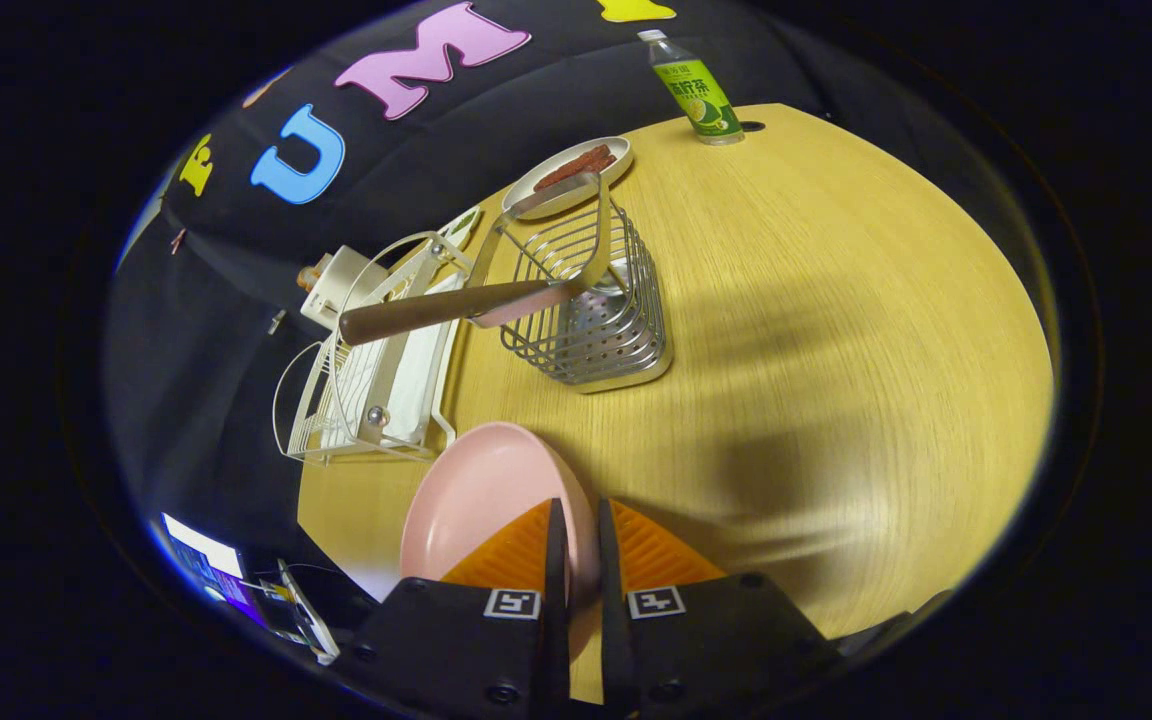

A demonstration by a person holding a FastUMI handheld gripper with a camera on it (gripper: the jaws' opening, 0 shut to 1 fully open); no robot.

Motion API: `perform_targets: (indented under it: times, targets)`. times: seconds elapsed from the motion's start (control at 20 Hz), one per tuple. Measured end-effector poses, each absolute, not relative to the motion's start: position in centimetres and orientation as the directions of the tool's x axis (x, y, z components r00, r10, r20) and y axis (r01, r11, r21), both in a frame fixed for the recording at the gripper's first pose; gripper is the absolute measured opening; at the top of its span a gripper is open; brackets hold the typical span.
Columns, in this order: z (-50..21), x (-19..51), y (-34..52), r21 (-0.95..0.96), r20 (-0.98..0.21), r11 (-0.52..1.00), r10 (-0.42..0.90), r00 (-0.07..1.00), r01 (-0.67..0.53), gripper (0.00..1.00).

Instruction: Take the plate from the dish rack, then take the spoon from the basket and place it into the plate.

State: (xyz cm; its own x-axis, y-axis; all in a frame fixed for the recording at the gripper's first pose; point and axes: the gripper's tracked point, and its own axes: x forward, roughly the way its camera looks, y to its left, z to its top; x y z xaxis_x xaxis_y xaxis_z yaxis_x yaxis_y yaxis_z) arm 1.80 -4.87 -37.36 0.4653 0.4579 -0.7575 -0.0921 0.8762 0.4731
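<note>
The pink plate (481,495) is held on edge between the two fingers of the gripper (576,545), its rim pinched in the narrow gap between them. The fingers are nearly closed, one pressing on each face of the rim, and most of the plate stands out ahead and to the left of them, tilted above the table (816,330). It is out of the rack.

Just beyond the plate, at the table's left edge, sits the white wire rack (366,385), with a white tray inside it and a round hoop rising from its frame. To the right of the rack, further ahead of the fingers, stands the metal wire basket (596,320) with a perforated bottom. The spoon (456,305) rests in it, its dark wooden handle sticking out leftward over the rack, its metal end down inside the basket.

Behind the basket lies a small oval dish (566,180) with reddish-brown sticks of food on it. Further back, near the table's far edge, a green-labelled bottle (698,90) stands upright, well apart from everything else.
</note>
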Motion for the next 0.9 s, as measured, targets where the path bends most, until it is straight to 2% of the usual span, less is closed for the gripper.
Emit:
perform_targets:
  times: [0.15, 0.2, 0.3, 0.35, 0.4, 0.45, 0.6, 0.9]
  targets:
    - [-37.4, 2.0, -6.4, 0.403, -0.770, 0.904, 0.420, 0.480, -0.143, 0.23]
    - [-37.1, 2.3, -6.4, 0.408, -0.759, 0.901, 0.426, 0.492, -0.150, 0.29]
    - [-35.4, 3.1, -7.2, 0.378, -0.727, 0.904, 0.425, 0.539, -0.203, 0.60]
    - [-34.5, 3.6, -8.0, 0.329, -0.712, 0.915, 0.402, 0.575, -0.233, 0.83]
    - [-33.2, 4.3, -8.9, 0.281, -0.684, 0.922, 0.387, 0.618, -0.266, 0.94]
    - [-32.2, 4.5, -9.4, 0.231, -0.651, 0.927, 0.374, 0.661, -0.297, 0.99]
    - [-28.4, 5.7, -9.7, 0.124, -0.537, 0.925, 0.366, 0.760, -0.358, 0.98]
    - [-25.7, 6.3, -7.2, 0.007, -0.440, 0.883, 0.424, 0.791, -0.470, 0.98]
